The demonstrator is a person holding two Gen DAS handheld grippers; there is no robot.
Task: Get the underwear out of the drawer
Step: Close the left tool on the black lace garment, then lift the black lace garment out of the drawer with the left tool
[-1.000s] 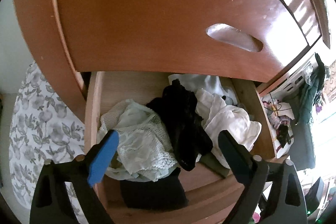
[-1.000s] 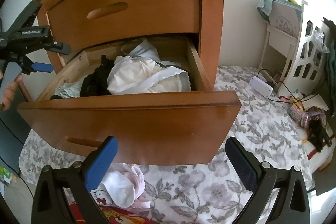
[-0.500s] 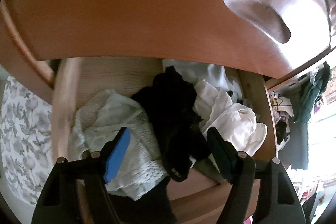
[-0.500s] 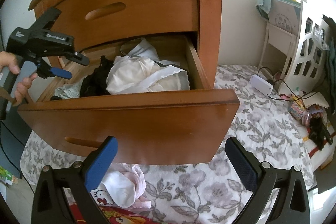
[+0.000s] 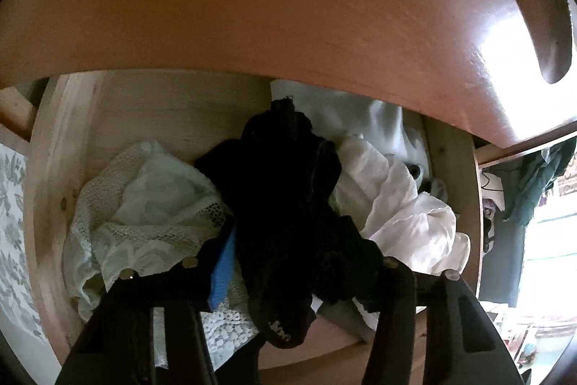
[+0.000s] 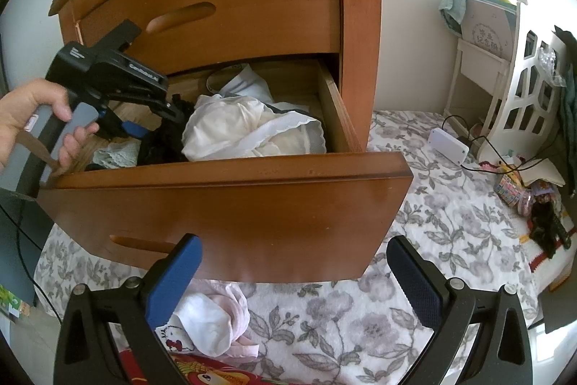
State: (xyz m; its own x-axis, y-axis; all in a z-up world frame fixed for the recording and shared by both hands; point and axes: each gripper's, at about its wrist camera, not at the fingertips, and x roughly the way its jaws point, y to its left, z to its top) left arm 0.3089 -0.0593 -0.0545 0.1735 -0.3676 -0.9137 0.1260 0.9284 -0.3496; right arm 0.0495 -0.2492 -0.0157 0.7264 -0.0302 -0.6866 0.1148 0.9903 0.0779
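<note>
Left claw now much lower and deeper in the open drawer than one second ago, when hovering above the clothes with jaws wide. Jaws closing in during the last moments, now narrowed around the black underwear, which lies between the blue pad and the other finger, mostly hidden behind the dark cloth. Cannot tell whether the pads already press on the fabric. Black underwear lying in the middle of the drawer, between a pale green lace garment at one side and a white garment at the other, draped partly over both. Upper drawer front now filling nearly the whole top of the left wrist view, closer than before.

From the right wrist view: left claw pointing steeply down into the drawer, tips among the clothes, a hand wrapped around the grey handle at the left edge of the wooden cabinet.

Right claw unchanged, jaws wide apart with nothing between, held in front of the drawer front, above the flowered bed sheet and a small white and pink garment lying on it.
</note>
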